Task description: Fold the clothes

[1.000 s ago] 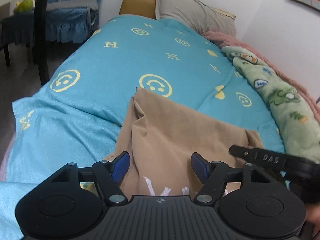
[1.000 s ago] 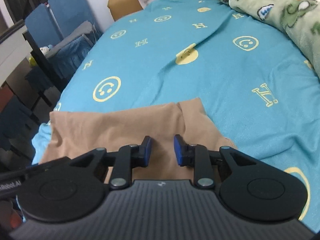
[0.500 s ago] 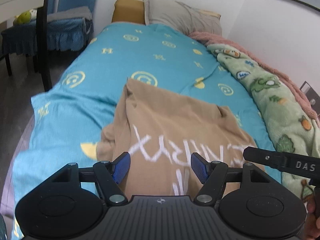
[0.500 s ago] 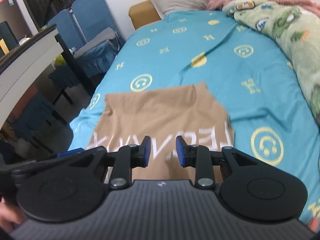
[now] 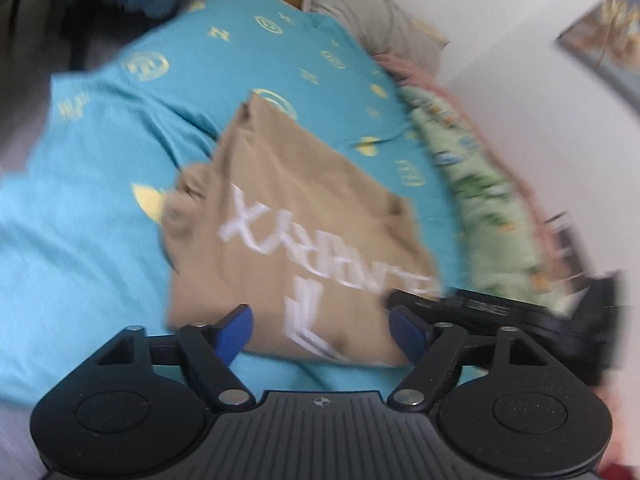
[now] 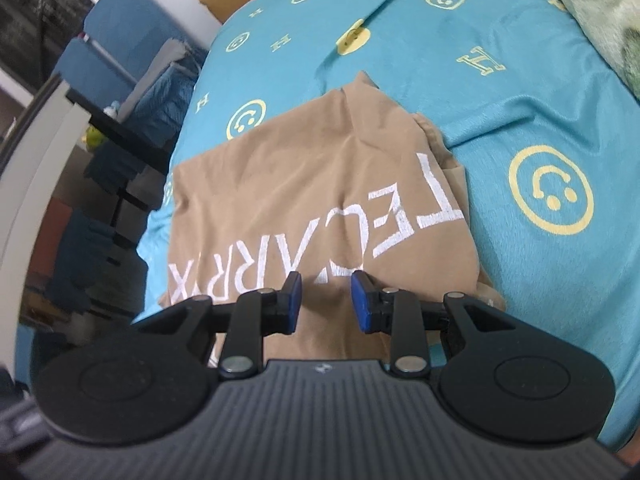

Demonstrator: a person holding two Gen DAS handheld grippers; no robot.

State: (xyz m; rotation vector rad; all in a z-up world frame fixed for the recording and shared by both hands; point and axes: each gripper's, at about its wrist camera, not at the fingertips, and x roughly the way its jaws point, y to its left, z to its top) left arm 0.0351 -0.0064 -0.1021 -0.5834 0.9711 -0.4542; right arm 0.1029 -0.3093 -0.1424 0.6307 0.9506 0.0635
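Observation:
A tan shirt (image 5: 304, 216) with white lettering lies folded on the turquoise bedspread (image 5: 100, 240); the right wrist view shows the shirt (image 6: 312, 176) sharply, its letters upside down. My left gripper (image 5: 320, 334) hovers over the shirt's near edge, its jaws opening wide, nothing between the blue pads (image 5: 236, 330). My right gripper (image 6: 328, 300) hangs above the shirt's near part with a narrow gap and no cloth pinched. In the blurred left wrist view the right gripper (image 5: 480, 304) shows as a black bar over the shirt's right corner.
A green cartoon-print blanket (image 5: 480, 200) over a pink one runs along the bed's right side by the wall. Pillows (image 5: 372, 12) lie at the head. Blue chairs (image 6: 120, 52) and a dark table edge (image 6: 120, 128) stand left of the bed.
Both views have pulled back from the shirt and rolled, so its lettering and near edge now show. The left jaws stand wider apart. The left wrist view has become blurred.

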